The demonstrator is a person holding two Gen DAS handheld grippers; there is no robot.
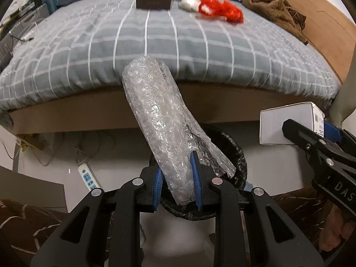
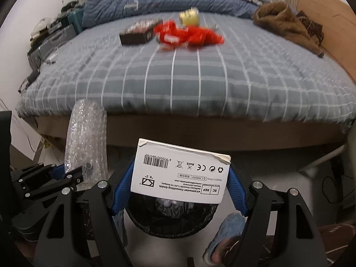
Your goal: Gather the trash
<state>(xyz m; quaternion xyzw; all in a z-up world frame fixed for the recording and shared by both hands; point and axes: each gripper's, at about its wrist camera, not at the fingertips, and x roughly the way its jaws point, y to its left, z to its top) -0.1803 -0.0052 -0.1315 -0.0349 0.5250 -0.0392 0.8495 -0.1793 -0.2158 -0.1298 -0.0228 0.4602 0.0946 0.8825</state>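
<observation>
Your left gripper (image 1: 178,182) is clamped on the bubble wrap (image 1: 160,120), your right gripper (image 2: 178,191) on the white box (image 2: 180,173), both above the black bin (image 2: 171,220). Beyond, red wrappers (image 2: 189,35) lie on the bed (image 2: 200,84).

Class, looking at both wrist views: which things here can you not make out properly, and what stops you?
- Bin contents: right wrist view, white box covers the opening.
- Bin: left wrist view, bubble wrap and left tool hide it.
- Red wrappers, yellow item: motion blur.
- Right tool: cut off by frame edge.
</observation>
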